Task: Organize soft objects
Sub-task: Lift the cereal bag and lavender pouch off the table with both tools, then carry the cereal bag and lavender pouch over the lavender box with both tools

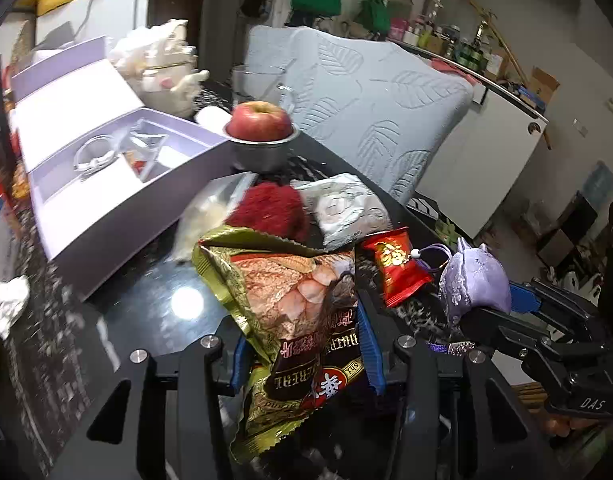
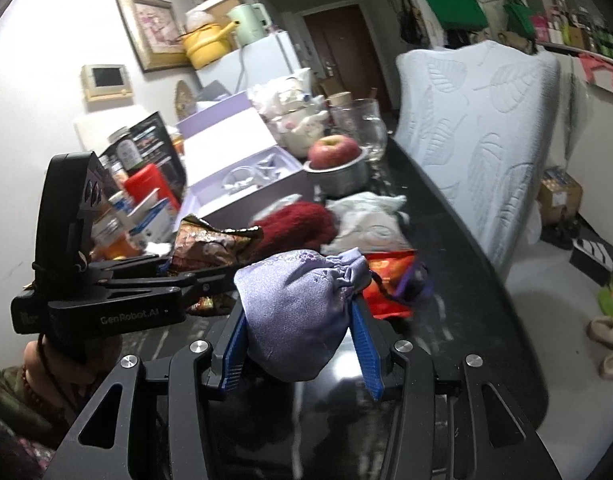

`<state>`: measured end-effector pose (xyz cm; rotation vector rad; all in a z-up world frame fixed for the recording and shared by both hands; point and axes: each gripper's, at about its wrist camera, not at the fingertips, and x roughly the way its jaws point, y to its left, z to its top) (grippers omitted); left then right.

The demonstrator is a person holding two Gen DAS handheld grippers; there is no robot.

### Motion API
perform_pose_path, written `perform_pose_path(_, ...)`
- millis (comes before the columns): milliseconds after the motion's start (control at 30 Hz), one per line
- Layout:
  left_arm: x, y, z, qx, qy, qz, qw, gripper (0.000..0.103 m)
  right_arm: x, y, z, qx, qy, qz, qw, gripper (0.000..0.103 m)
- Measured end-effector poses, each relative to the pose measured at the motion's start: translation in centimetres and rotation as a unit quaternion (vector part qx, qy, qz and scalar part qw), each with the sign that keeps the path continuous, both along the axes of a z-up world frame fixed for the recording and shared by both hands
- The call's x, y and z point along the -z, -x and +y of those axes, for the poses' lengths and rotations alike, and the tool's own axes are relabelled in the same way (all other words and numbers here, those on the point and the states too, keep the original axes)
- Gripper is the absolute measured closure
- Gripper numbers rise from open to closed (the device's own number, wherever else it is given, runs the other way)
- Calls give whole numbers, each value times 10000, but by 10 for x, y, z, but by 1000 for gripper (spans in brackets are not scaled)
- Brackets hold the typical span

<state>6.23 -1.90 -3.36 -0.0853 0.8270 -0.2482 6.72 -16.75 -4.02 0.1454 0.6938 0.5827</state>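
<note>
Clearly both tools are loaded: the left gripper (image 1: 302,344) pinches a crinkly gold-and-brown foil snack packet (image 1: 290,312), and the right gripper (image 2: 302,344) is closed around a lilac satin drawstring pouch (image 2: 298,312) — both held above the near edge of the black glossy counter (image 1: 154,300). The packet looks light, slippery and crushable, best taken at its crimped seam; the pouch is soft and yielding, so gripping its body suits it. Only the right wrist view shows the left tool's side — the left shows the packet's printed face.
</note>
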Motion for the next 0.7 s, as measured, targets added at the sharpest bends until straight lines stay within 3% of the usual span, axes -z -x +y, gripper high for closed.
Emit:
perform_pose_path(367, -12, 46, 46, -622, 33, -220, 9978, 58, -11, 26, 47, -587, -125, -227, 9979, 56)
perform_pose_path(700, -30, 79, 92, -1262, -58, -577, 9903, 58, -24, 37, 96, -1238, -231, -476, 9909, 56)
